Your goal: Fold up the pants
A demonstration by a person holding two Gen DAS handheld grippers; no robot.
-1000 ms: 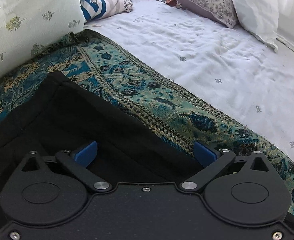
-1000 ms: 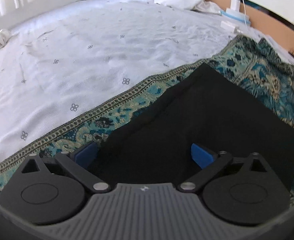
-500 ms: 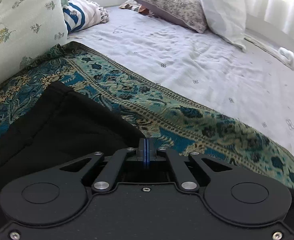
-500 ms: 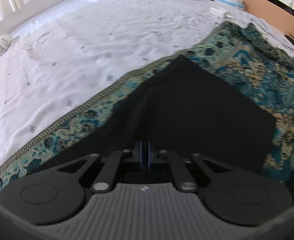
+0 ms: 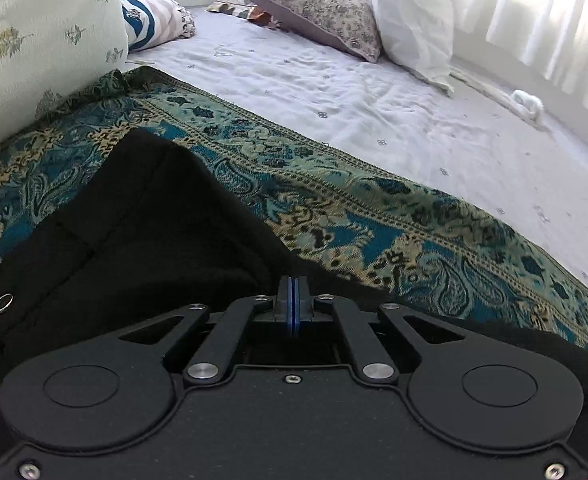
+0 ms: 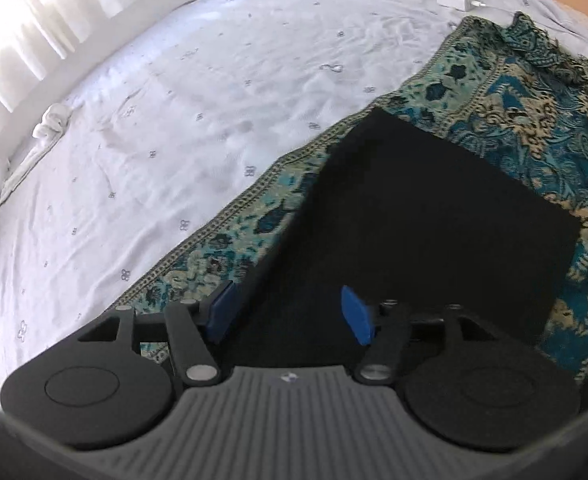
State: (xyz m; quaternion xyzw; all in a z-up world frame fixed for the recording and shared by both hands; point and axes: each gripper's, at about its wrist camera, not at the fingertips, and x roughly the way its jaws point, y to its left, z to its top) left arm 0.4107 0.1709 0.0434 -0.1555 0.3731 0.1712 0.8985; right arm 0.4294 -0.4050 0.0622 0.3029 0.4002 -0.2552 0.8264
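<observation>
left tongs (image 5: pixel 292 308): pressed together, pinching black pants (image 5: pixel 141 240) | right tongs (image 6: pixel 289 314): opening, nothing pinched | tip: lift edge slowly, keep flat

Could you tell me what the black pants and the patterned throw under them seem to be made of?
Black pants: apparently a soft, matte knit or fleece; no sheen, rounded folds, metal eyelet. Patterned throw: seemingly woven jacquard tapestry; teal-and-gold paisley looks woven in, edge slightly frayed.

Left claw (image 5: pixel 292 307) closed; right claw (image 6: pixel 289 314) opening.

Black tongs (image 5: pixel 292 312), blue pads, seemingly silver screws.
</observation>
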